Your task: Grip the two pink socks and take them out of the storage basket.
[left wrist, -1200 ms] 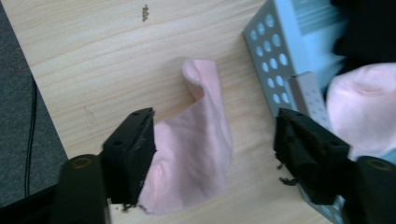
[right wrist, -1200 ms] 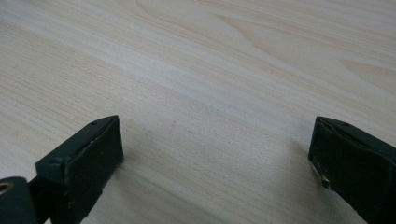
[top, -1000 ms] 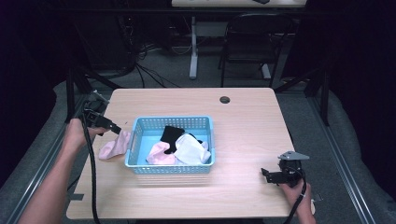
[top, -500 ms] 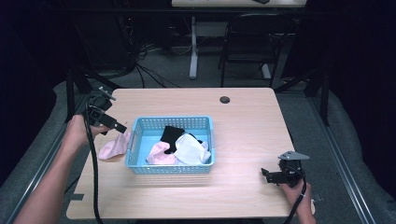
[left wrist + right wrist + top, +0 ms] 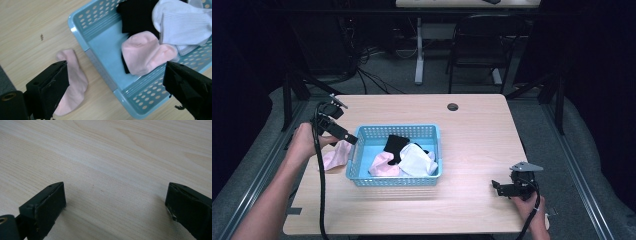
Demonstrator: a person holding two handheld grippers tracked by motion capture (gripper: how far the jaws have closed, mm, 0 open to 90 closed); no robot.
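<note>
Currently logged: one pink sock point(image 5: 72, 86) lying flat on the counter point(image 5: 477, 130), just beside the left short wall of the blue basket point(image 5: 432, 131), toward the counter's left edge. In the left gripper view the sock's heel end sits partly under the near jaw; its toe points toward the far edge.

Basket contents: a black sock point(image 5: 136, 16), a white sock point(image 5: 183, 25) and a second pink sock point(image 5: 146, 53), heaped toward the right half; the left half of the floor is bare.

Left claw point(image 5: 343, 135): jaws spread wide, holding nothing, hovering above the basket's left rim and the loose sock. Right claw point(image 5: 501, 187): jaws likewise spread, empty, low over bare wood near the counter's front right corner, well apart from the basket.

Risks, as judged:
- The left claw straddles both sock and basket wall. Closing from this line would likely catch the plastic rim along with, or instead of, the fabric, and drag or tip the light basket.
- The sock lies thin and flat; a descent too shallow may skate over it, while one too hard may jam the jaw tips on the wood.
- A pinch at one end only may let the sock trail and snag on the rim on the way over.
- With the right claw far away, nothing steadies the basket.
</note>
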